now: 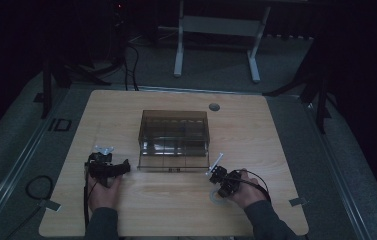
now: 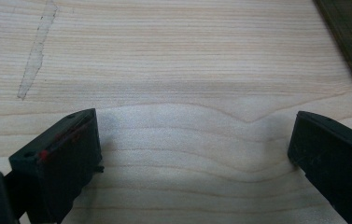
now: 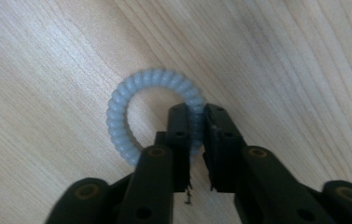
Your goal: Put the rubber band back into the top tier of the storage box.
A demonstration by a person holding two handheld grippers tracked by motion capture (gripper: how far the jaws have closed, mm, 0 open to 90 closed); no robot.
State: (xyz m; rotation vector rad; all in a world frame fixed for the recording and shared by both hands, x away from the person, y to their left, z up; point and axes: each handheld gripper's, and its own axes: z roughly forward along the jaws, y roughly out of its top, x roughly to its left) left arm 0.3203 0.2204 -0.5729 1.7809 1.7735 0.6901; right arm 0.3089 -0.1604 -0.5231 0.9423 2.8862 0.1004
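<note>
Now, table [image 1: 141, 200]: we work on its near edge, both hands low.
Drawer box [image 1: 174, 140]: smoky clear organiser, mid-table, just beyond our grippers.
Left gripper [image 2: 194, 140]: jaws wide apart over bare wood, holding nothing.
Right gripper [image 3: 196, 126]: jaws clamped on one side of the ring.
Hair tie [image 3: 131, 100]: pale spiral ring lying flat at front right.
Risk: we judge the springy coil could squirm out of so narrow a pinch.
</note>
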